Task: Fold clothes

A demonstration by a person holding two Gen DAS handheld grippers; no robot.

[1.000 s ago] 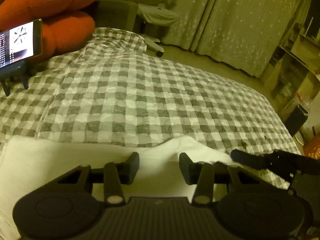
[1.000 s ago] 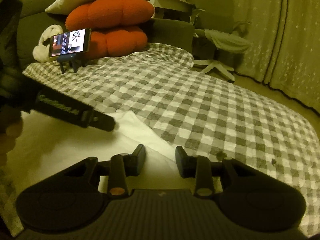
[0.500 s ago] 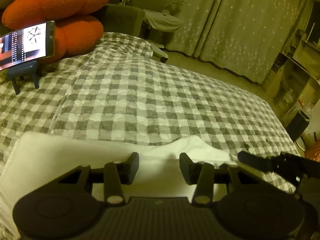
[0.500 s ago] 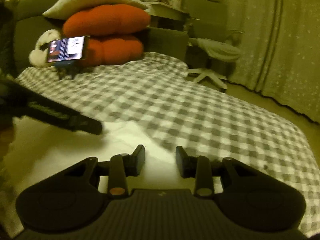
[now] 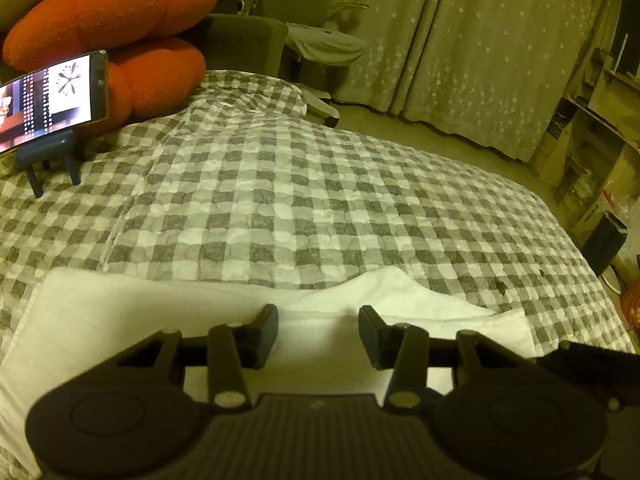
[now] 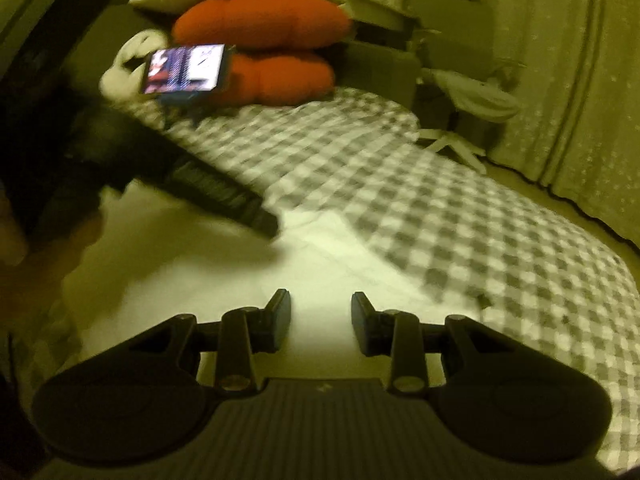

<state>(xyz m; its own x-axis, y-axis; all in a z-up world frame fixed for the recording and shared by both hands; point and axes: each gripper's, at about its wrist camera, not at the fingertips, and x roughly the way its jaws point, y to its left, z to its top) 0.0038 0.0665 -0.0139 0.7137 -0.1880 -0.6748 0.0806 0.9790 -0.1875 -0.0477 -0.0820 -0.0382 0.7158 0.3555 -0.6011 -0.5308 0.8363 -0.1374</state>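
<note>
Landmark: the checked bedspread [image 5: 320, 184], grey and white, covers the bed and fills the middle of both views.
White garment [image 5: 120, 320]: lies flat on the near part of the bedspread, its far edge raised in a small fold [image 5: 384, 284] just beyond the left tongs; in the right wrist view it [image 6: 192, 264] spreads across the near left of the bedspread.
Left gripper [image 5: 318, 334]: fingers parted by a clear gap, nothing between them, poised over the near part of the garment; whether they touch the cloth I cannot tell.
Right gripper [image 6: 320, 322]: fingers likewise apart and holding nothing, over the garment's near right part; contact cannot be told.
Blur: the right wrist view is smeared, and the left tool reaches across it from the left as a dark shape.
Phone [image 5: 52, 100]: on a small stand at the far left of the bedspread, screen lit.
Red cushions [image 5: 120, 32]: stacked behind the phone, at the bedspread's head end.
Curtains [image 5: 500, 48]: hang beyond the bedspread's far side.
</note>
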